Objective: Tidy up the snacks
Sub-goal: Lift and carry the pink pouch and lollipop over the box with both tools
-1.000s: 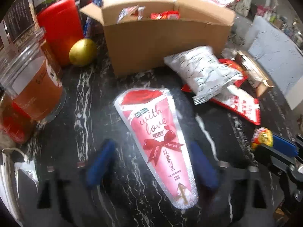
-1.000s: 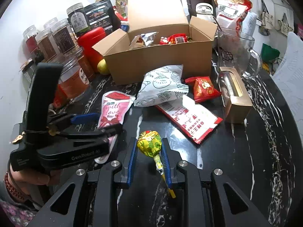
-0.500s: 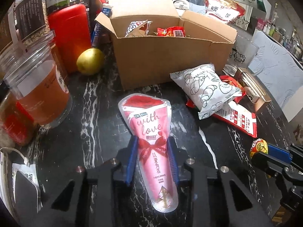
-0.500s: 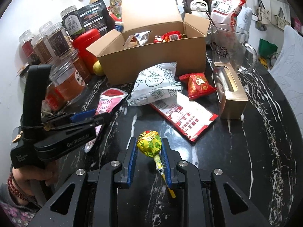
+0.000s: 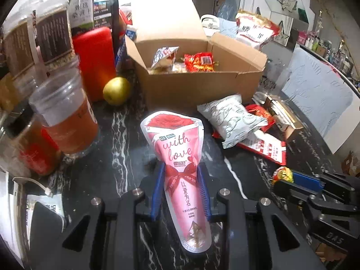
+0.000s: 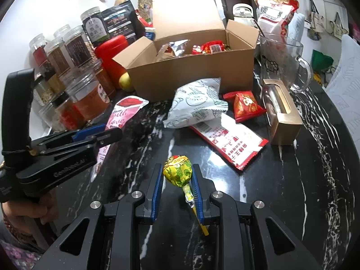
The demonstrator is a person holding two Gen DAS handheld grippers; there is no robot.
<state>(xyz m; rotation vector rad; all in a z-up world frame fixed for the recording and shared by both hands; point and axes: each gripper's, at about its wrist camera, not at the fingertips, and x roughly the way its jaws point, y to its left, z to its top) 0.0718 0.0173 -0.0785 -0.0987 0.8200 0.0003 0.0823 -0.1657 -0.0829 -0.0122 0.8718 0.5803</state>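
Note:
My left gripper point(image 5: 180, 180) is shut on a pink cone-shaped "with love" snack packet point(image 5: 177, 148), whose wide end is raised off the black marble table point(image 5: 121, 135). From the right wrist view the same left gripper point(image 6: 112, 135) sits at the left with the pink packet point(image 6: 122, 114) in it. My right gripper point(image 6: 177, 175) is shut on a yellow-wrapped lollipop point(image 6: 177, 171), its stick pointing back toward me. The open cardboard box point(image 5: 202, 83) stands behind, with a few wrapped snacks inside.
A white pastry bag point(image 6: 195, 105), a flat red-and-white packet point(image 6: 229, 144), a small red packet point(image 6: 245, 105) and a gold box point(image 6: 281, 112) lie right of centre. Jars point(image 5: 65, 117), a red canister point(image 5: 94, 60) and a yellow fruit point(image 5: 117, 90) crowd the left. A glass mug point(image 6: 283, 60) stands at the back right.
The left gripper closed from wide open onto the pink packet and lifted it, tilting its wide end up off the table. The right gripper stayed still with the lollipop.

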